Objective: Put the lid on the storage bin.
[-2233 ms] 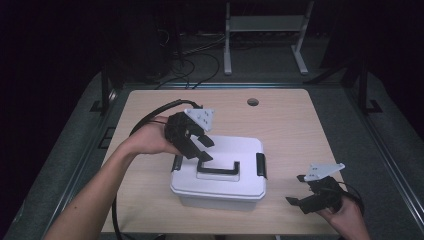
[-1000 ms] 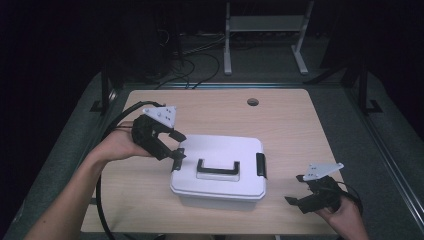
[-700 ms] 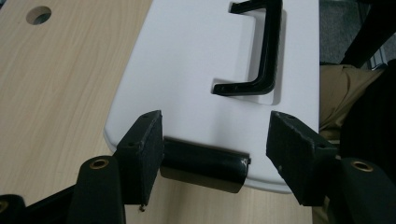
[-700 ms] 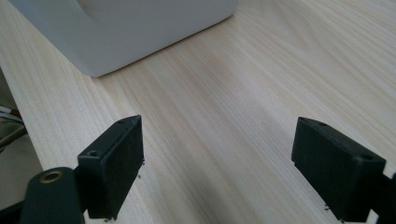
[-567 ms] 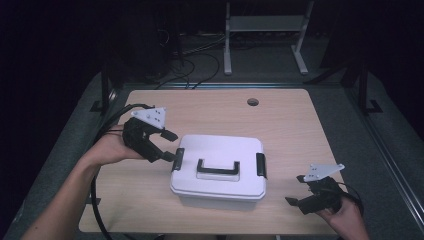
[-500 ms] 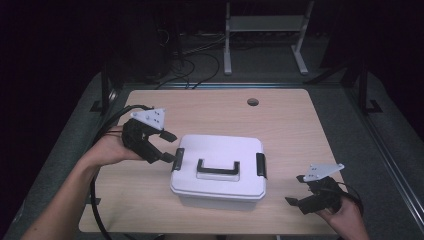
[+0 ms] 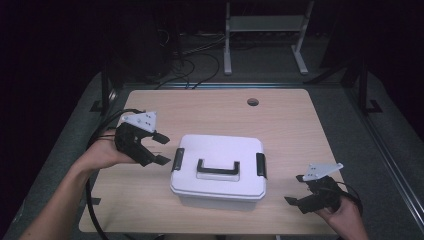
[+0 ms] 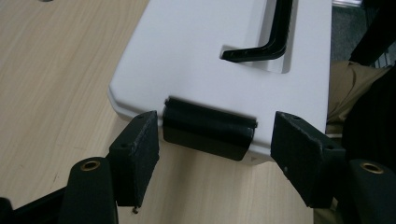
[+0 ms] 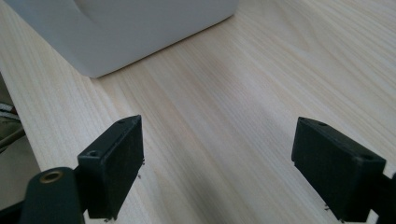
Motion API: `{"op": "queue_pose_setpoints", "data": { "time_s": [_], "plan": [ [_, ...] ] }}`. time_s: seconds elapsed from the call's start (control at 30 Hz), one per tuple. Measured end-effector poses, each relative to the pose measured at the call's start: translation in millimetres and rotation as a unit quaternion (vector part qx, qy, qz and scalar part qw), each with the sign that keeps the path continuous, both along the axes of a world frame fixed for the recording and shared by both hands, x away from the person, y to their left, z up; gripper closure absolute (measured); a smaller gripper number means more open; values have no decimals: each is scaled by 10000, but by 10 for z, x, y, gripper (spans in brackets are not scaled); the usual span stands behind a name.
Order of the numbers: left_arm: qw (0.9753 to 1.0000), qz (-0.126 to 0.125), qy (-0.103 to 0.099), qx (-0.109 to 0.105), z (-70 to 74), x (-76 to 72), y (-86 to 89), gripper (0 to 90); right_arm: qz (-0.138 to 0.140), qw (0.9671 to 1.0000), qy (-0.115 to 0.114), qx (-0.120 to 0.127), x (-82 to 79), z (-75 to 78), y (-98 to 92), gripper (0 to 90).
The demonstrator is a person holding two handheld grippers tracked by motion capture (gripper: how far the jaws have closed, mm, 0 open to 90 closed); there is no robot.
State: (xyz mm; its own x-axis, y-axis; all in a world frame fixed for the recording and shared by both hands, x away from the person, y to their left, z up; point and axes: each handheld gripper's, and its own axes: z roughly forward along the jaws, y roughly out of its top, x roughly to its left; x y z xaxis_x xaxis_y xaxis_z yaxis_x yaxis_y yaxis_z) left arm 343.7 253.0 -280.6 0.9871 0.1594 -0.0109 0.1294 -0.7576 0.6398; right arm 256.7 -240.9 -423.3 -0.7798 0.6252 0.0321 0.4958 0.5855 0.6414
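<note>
Left gripper (image 7: 159, 148) and right gripper (image 7: 296, 189): matte black bodies, each topped by a grey three-cornered plate dotted with small holes. Each jaw ends in a blocky black pad (image 8: 138, 154) with a small hole in its top face, mounted on a rounded arm carrying a brass-coloured bushing (image 8: 90, 164). A black cable (image 7: 92, 210) trails from the left gripper. Forearms bare, without sleeves.

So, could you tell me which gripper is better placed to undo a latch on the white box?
Probably the left gripper: its open jaws flank the black latch on the white box. The right gripper rests apart, open over bare table.
</note>
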Motion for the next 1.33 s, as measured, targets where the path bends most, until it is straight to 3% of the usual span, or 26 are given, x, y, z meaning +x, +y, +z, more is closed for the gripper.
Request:
{"op": "queue_pose_setpoints", "data": {
  "time_s": [0.6, 0.93, 1.23, 1.33],
  "plan": [
    [9992, 345, 172, -67, -281, 14, 304, 298, -15, 10000, 25, -18, 6, -11, -1, 162],
    [9982, 507, 309, -64, -557, -41, 420, 267, -94, 9999, 49, -31, 22, -27, -29, 162],
    [9970, 715, 290, -83, -722, -136, 558, 224, -97, 9999, 99, -18, 34, -62, -30, 162],
    [9959, 845, 169, -263, -702, -179, 569, 186, -74, 10000, 65, -13, 5, -56, -28, 162]
  ]
}}
